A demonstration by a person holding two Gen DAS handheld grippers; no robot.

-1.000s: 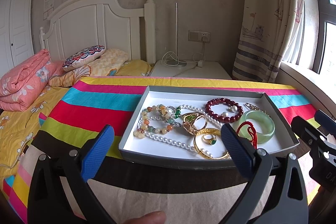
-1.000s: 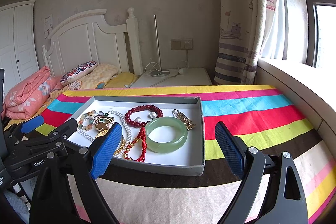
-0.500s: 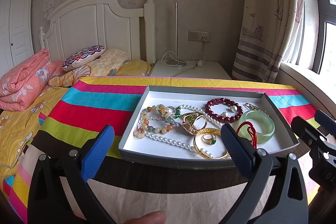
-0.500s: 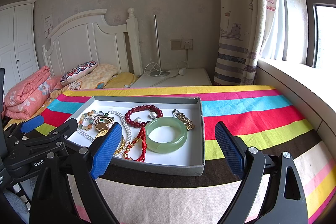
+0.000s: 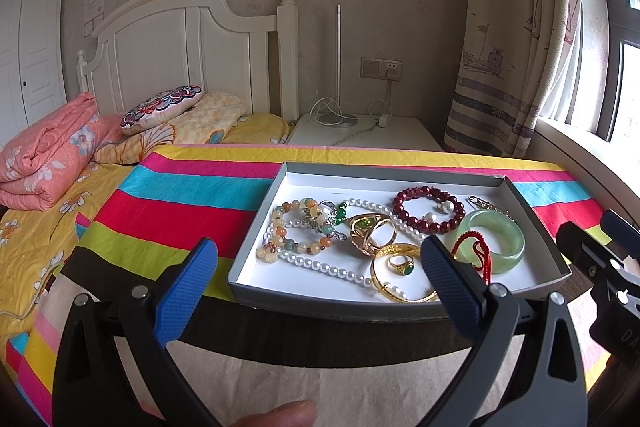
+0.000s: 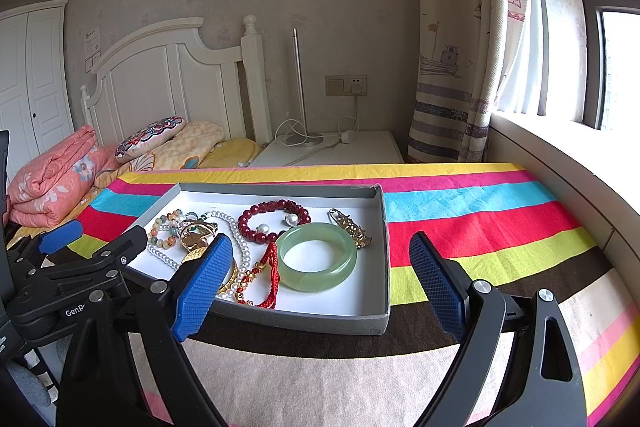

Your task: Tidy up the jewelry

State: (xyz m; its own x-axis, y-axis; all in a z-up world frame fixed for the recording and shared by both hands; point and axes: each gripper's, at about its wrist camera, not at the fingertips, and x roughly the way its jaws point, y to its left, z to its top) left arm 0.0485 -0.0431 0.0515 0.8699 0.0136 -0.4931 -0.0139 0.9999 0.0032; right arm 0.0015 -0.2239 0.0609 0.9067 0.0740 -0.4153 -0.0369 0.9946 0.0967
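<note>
A shallow grey tray (image 5: 308, 299) (image 6: 382, 251) sits on a striped cloth and holds mixed jewelry: a jade bangle (image 5: 494, 243) (image 6: 318, 257), a dark red bead bracelet (image 5: 428, 209) (image 6: 274, 219), a pearl necklace (image 5: 320, 265), a multicolour bead bracelet (image 5: 296, 231), gold rings and a gold bangle (image 5: 400, 279), a red cord charm (image 6: 272, 275) and a gold brooch (image 6: 352, 227). My left gripper (image 5: 316, 267) is open and empty, above the tray's near edge. My right gripper (image 6: 320, 267) is open and empty, over the tray's near right corner.
The striped cloth (image 6: 480, 227) covers a table that ends near the window sill (image 6: 560, 155) on the right. A bed with pillows (image 5: 160, 107) and a folded pink quilt (image 5: 44, 155) lies at the left. A white nightstand (image 5: 360, 135) stands behind.
</note>
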